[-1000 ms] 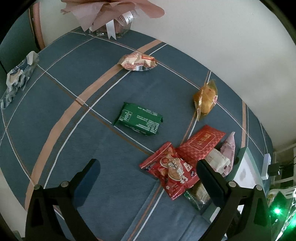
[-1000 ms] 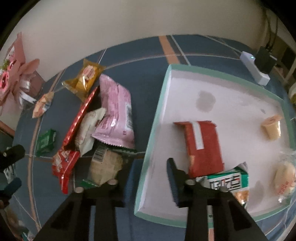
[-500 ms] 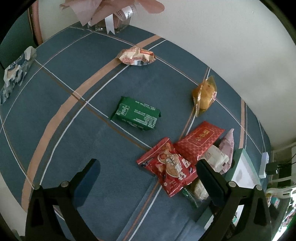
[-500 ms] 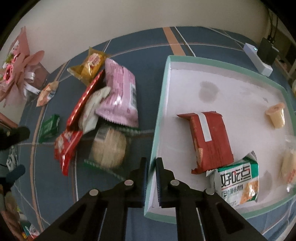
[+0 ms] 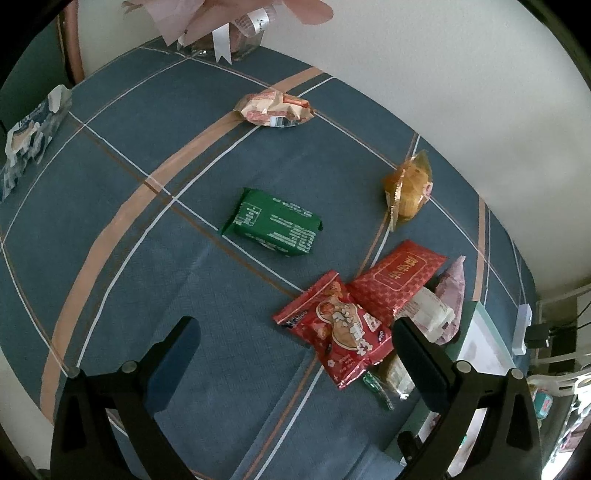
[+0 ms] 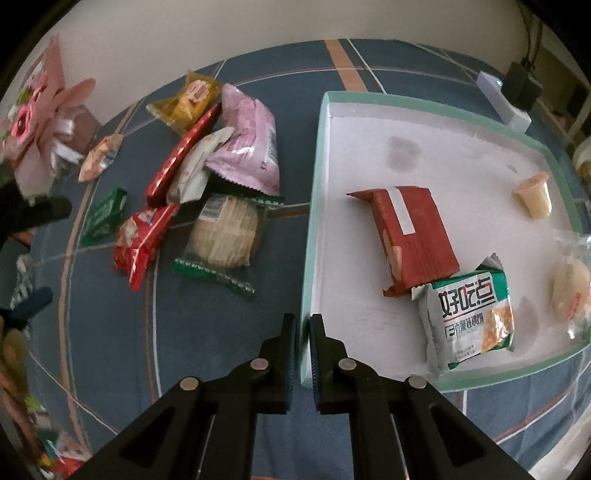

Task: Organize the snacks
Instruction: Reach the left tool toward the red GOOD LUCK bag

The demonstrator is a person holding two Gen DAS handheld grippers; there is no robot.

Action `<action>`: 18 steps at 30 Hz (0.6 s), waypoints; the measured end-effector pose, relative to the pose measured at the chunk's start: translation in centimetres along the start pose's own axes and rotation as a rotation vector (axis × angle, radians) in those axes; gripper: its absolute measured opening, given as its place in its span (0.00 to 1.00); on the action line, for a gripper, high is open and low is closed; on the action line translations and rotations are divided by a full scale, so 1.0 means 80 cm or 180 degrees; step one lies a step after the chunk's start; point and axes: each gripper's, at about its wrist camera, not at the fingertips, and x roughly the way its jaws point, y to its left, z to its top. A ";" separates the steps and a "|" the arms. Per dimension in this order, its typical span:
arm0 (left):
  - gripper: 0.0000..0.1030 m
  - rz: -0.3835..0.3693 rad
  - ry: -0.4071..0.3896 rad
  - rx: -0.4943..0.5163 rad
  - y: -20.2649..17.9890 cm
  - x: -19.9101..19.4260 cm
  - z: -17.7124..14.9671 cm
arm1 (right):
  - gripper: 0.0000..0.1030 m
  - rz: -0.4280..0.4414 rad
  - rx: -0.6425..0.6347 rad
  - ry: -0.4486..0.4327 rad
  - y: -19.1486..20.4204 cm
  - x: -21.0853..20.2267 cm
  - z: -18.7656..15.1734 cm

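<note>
A white tray with a green rim [image 6: 314,206] holds a dark red packet [image 6: 410,232], a green and white packet [image 6: 469,317], a small jelly cup [image 6: 533,194] and a clear-wrapped bun [image 6: 570,284]. Left of it lies a pile: a pink bag [image 6: 247,144], a round cracker pack [image 6: 225,232], red packets [image 6: 140,240] and a yellow pack [image 6: 188,99]. My right gripper [image 6: 303,328] is shut and empty above the tray's near left edge. My left gripper [image 5: 295,332] is open above the cloth, near the red cartoon packet [image 5: 336,325] and the green packet [image 5: 273,225].
A blue checked tablecloth [image 5: 110,221] covers the table. A pink flower bouquet in a clear box [image 5: 229,22] stands by the far wall. A crumpled orange wrapper [image 5: 273,109] and a tissue pack [image 5: 29,136] lie farther out. A white power strip [image 6: 504,99] sits behind the tray.
My right gripper has closed and drawn back from the tray, empty. My left gripper has drifted slightly, staying open.
</note>
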 end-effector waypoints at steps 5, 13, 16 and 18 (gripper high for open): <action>1.00 0.0094 0.0086 0.0052 -0.004 0.020 0.001 | 0.08 0.0037 0.0046 -0.0292 -0.005 -0.018 0.018; 1.00 0.0074 0.0211 0.0161 -0.019 0.054 0.003 | 0.39 0.0324 -0.0006 -0.0453 0.024 -0.011 0.058; 1.00 0.0028 0.0245 0.0156 -0.023 0.064 0.003 | 0.53 0.0316 -0.0029 -0.0447 0.036 -0.005 0.064; 1.00 0.0004 0.0256 0.0148 -0.026 0.070 0.003 | 0.53 0.0334 -0.0020 -0.0417 0.042 0.006 0.073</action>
